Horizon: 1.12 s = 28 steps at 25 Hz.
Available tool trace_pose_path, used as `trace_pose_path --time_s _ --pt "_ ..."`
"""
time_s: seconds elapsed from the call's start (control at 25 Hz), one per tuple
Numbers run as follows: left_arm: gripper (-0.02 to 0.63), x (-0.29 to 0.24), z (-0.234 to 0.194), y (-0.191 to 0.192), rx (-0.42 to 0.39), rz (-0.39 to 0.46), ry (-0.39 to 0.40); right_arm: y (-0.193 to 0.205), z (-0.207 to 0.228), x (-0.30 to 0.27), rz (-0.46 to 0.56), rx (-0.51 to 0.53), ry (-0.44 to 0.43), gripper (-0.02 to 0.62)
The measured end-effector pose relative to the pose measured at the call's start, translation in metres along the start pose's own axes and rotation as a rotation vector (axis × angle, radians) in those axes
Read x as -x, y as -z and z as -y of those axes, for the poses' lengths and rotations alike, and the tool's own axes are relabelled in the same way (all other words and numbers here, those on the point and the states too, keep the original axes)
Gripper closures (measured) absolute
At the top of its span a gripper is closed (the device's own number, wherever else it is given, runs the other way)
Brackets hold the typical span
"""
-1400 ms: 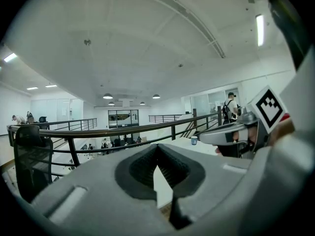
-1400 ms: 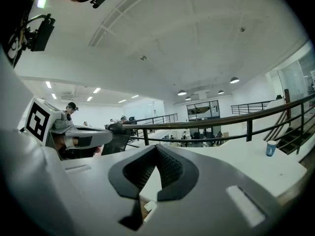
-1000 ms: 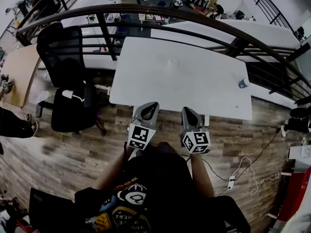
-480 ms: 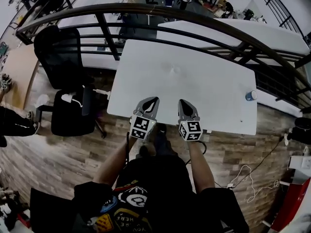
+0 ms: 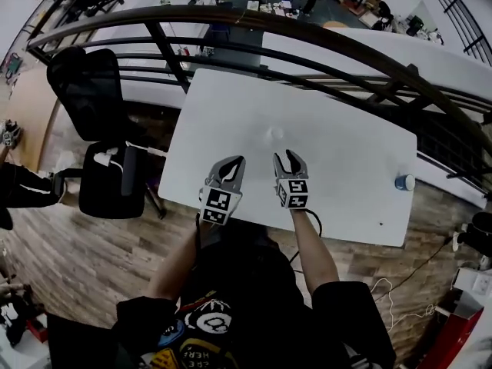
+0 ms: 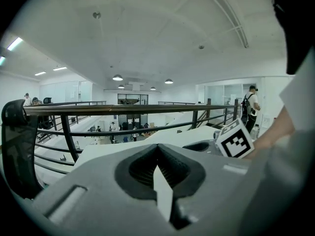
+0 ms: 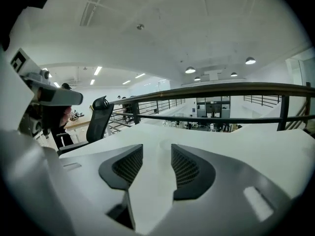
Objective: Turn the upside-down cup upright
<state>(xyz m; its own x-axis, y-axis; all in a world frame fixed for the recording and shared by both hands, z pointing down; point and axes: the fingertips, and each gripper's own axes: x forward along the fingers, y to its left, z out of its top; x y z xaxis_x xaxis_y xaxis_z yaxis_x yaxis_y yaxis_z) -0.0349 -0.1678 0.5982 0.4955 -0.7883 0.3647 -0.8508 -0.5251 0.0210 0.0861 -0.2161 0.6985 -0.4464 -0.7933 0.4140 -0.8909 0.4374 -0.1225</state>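
A: Hand-held gripper entries first. Item one, the left hand-held gripper: state and place?

B: Jaws pressed together, with nothing pinched; the left gripper view shows the pads meeting at the tips. It is held over the near edge of the bench, left of centre.

A: Item two, the right hand-held gripper?

B: Jaws spread, and they have just been opening. It holds nothing: in the right gripper view only the white bench top shows through the gap. It sits just beside the left one, over the same near edge.

A: Item three, the cup?

B: One pale cup, near the middle of the bench. It stands just beyond the right tips and apart from them. It is faint against the white top, and I cannot tell which way up it is.

A: Other stock?

B: One small blue-and-white object at the right edge of the bench, well apart from the cup. One black office chair on the floor beside the left edge. One dark railing runs along behind the far edge.
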Motion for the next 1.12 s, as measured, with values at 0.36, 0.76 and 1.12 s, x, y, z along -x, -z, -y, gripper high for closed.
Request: trace_pose_path --time_s 0.36,0.76,1.12 --pt "0.601 -0.018 -0.025 0.011 0.027 -0.07 -0.032 0.019 0.036 -0.092 -0.101 0.003 -0.002 0.156" --pt "0.601 -0.037 -0.056 0.022 0.068 -0.093 -0.015 0.037 0.039 -0.124 -0.173 0.033 -0.007 0.212" --pt "0.564 -0.099 -0.034 0.025 0.374 -0.127 0.308 -0.095 -0.018 -0.053 0.084 0.131 -0.173 0.213"
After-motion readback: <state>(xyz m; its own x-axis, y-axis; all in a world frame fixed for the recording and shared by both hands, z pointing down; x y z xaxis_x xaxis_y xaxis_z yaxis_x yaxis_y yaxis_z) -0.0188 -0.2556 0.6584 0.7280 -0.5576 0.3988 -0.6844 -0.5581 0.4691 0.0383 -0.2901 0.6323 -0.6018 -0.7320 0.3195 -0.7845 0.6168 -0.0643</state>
